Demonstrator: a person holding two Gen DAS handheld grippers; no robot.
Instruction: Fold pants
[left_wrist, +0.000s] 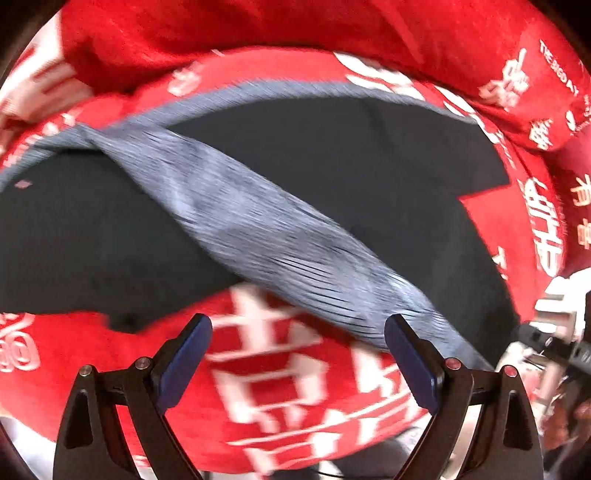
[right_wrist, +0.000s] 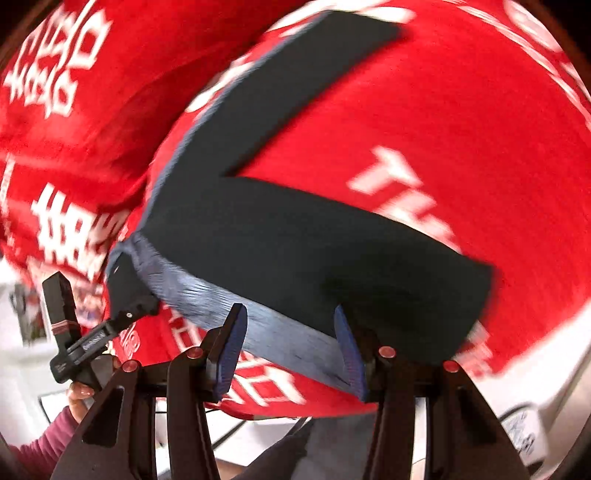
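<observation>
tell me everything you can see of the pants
The pants are dark, almost black, with a grey ribbed waistband, soft-looking fabric. They lie spread on a red cloth, legs forked apart in a V. In the left wrist view the waistband crosses them in a twisted diagonal. No gripper pad clamps them.

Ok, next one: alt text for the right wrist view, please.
Dark pants with a grey waistband lie spread in a V on a red cloth with white lettering. The right tongs hang open over the waistband, with the left tongs at the waistband's far end. The picture is motion-blurred.
</observation>
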